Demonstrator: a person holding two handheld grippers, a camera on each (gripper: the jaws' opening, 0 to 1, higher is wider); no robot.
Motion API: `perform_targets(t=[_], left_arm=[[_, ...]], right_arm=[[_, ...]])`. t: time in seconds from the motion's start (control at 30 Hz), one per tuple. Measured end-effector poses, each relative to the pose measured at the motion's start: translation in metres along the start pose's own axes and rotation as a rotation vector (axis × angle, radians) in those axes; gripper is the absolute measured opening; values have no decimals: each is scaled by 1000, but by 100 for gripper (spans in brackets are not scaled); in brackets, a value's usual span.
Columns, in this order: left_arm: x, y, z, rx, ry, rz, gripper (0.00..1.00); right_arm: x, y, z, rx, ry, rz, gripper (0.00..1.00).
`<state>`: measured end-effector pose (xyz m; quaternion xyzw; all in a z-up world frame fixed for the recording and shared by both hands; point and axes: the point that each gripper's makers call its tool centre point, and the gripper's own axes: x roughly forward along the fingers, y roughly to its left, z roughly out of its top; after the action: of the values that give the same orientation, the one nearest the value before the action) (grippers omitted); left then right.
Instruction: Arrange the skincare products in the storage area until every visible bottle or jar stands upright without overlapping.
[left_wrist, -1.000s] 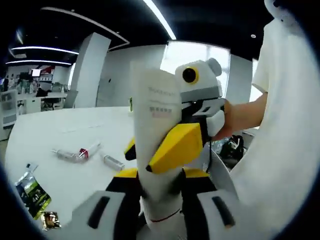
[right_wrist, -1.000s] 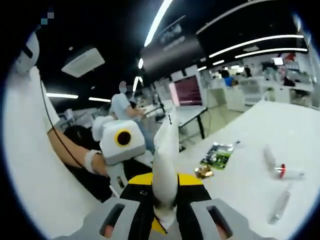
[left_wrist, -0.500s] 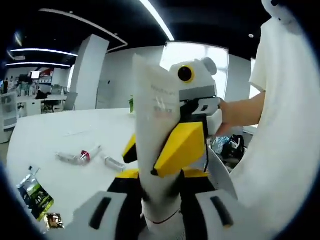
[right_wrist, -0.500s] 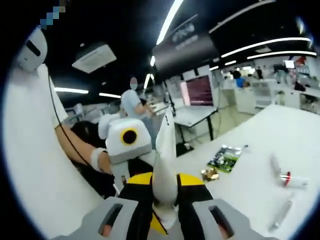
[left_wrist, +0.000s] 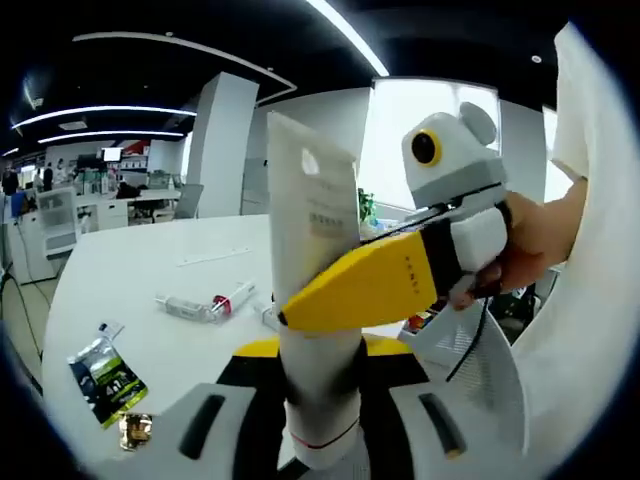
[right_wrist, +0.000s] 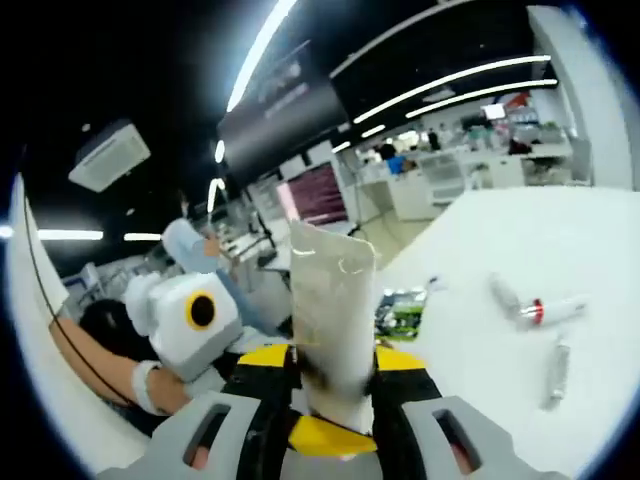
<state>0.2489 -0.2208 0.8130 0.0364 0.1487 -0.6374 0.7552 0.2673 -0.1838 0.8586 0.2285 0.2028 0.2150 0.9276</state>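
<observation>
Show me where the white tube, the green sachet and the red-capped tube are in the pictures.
white tube (left_wrist: 312, 250): left gripper view, on its printed flat body.
green sachet (left_wrist: 105, 368): left gripper view, middle of the packet.
red-capped tube (right_wrist: 540, 310): right gripper view, on its red band.

Open-plan office: desks (left_wrist: 70, 215), strip lights (right_wrist: 450, 80)

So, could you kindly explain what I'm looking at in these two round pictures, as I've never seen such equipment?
A person holds a hand-held two-jaw gripper in each hand, and each carries a fisheye camera looking along its jaws. In the left gripper view, the left gripper is shut on a white tube, and the right gripper's yellow jaw clamps the tube from the side. The right gripper view shows the tube from the other side, between its own jaws. On the white table lie a red-banded tube, a silvery tube, a green sachet and a small gold wrapper.
</observation>
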Motion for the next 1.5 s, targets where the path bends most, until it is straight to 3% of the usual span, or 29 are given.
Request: perform_targets(t=[0.03,0.13,0.23,0.3,0.33,0.37,0.4,0.43,0.47,0.5,0.6,0.67,0.77,0.83,0.87,0.97,1.03,1.1,1.2,1.33,1.43,1.5], left_arm=[[1,3,-3,15,14,21,22],[5,2,-10,52,44,55,22],[7,4,-16,74,74,70,22],[6,5,-25,138,124,92,22],[6,2,-33,215,160,86,22],[7,-2,-38,231,182,73,22],[9,-7,-41,276,198,52,22],[12,-12,-37,269,164,44,22],[10,-13,-39,230,168,49,22],[9,-14,-39,148,178,30,22],[8,-5,-36,194,163,56,22],[9,-4,-35,136,158,46,24],[6,-10,-32,144,136,20,24],[6,-16,-29,145,125,-7,25],[6,-23,-28,143,119,-54,25],[3,-38,-26,137,109,-147,25],[1,-46,-23,96,91,-195,25],[-1,-47,-19,75,76,-208,25],[-5,-54,-1,51,-4,-269,23],[-10,-64,19,-35,-90,-360,21],[-12,-65,17,-43,-84,-375,21],[-12,-69,15,-33,-75,-396,20]], right_arm=[[0,-12,1,14,-11,-74,39],[2,-24,-4,14,-4,-174,37],[3,-29,-5,61,-30,-215,38],[5,-31,-7,53,-32,-227,42],[9,-34,-10,31,-15,-231,47],[7,-41,-14,9,10,-263,53],[7,-47,-14,10,9,-290,50],[9,-41,-13,45,-4,-230,48],[11,-40,-11,93,-26,-223,45],[9,-47,-10,33,-31,-255,40],[12,-36,-11,-66,9,-217,36],[14,-31,-9,-151,19,-185,32],[12,-24,-7,-184,30,-127,27],[12,-12,-6,-287,42,-47,22],[11,-2,-9,-338,68,21,17],[6,19,-16,-414,122,150,6],[2,23,-15,-402,121,199,5],[-4,22,-4,-303,76,258,4],[-15,30,8,-256,44,370,4],[-28,42,20,-297,52,484,3],[-27,52,12,-323,121,534,3],[-28,66,3,-419,171,596,3]])
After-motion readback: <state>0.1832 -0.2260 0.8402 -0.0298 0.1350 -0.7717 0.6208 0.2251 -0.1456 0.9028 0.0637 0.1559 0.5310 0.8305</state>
